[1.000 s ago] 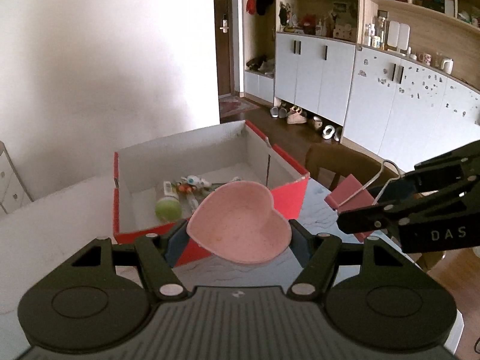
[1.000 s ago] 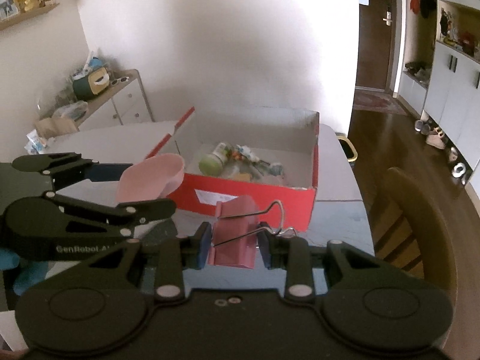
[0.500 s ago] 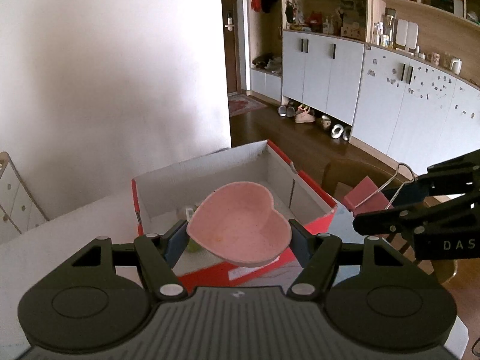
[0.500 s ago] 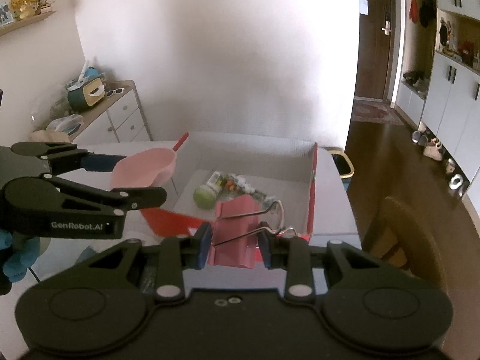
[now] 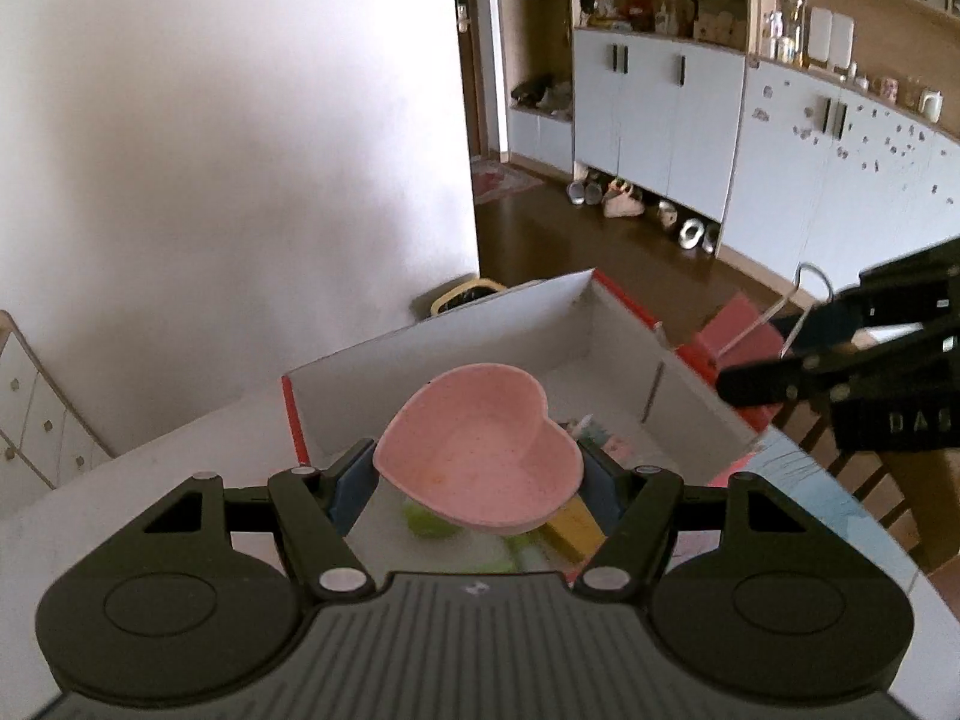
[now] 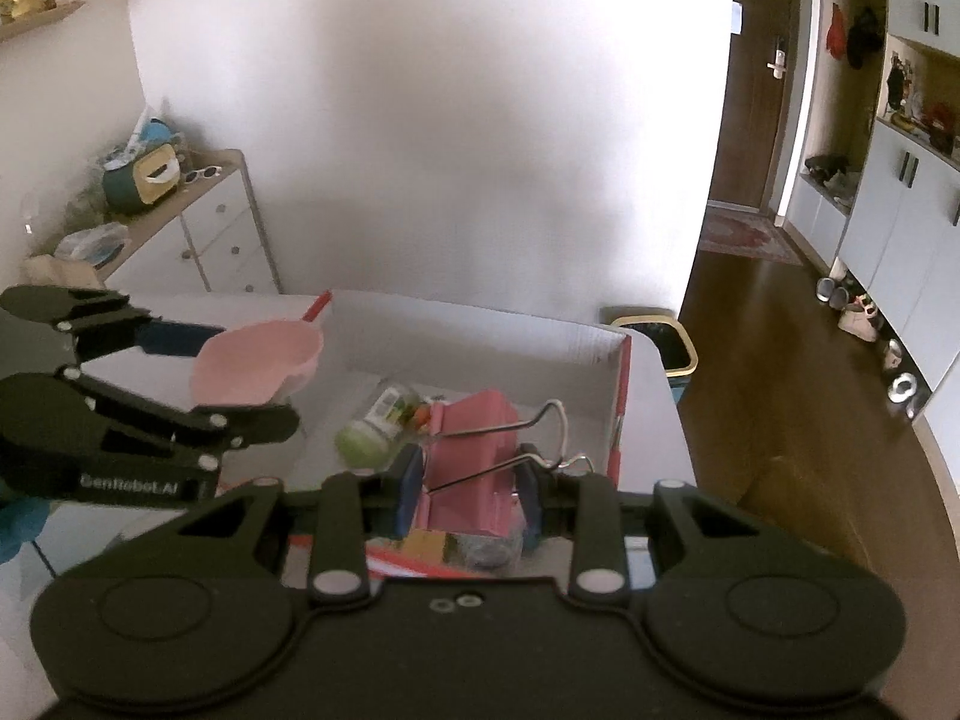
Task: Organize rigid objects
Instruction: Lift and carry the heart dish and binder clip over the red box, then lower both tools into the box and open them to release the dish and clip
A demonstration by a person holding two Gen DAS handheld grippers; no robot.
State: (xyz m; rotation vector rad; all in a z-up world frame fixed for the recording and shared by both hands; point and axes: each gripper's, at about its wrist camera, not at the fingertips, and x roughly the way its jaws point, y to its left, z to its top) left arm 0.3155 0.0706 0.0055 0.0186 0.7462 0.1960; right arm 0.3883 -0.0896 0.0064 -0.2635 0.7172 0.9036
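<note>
My left gripper (image 5: 480, 474) is shut on a pink heart-shaped bowl (image 5: 480, 450) and holds it level over the near part of the red cardboard box (image 5: 468, 324). The bowl (image 6: 258, 360) shows at the left in the right wrist view, over the box's left wall. My right gripper (image 6: 471, 483) is shut on a large pink binder clip (image 6: 474, 450) with wire handles, above the box's (image 6: 480, 336) front right part. That clip (image 5: 738, 330) appears past the box's right wall in the left wrist view.
Inside the box lie a green-capped bottle (image 6: 372, 432), a yellow block (image 5: 576, 531) and several small items. A white drawer unit (image 6: 210, 228) stands at the left. A bin (image 6: 660, 336) sits behind the white table (image 6: 666, 420). A wooden chair (image 6: 792, 510) stands at the right.
Both grippers have carried their loads forward, from in front of the box to above its inside. The box now looks nearer and lower in both views.
</note>
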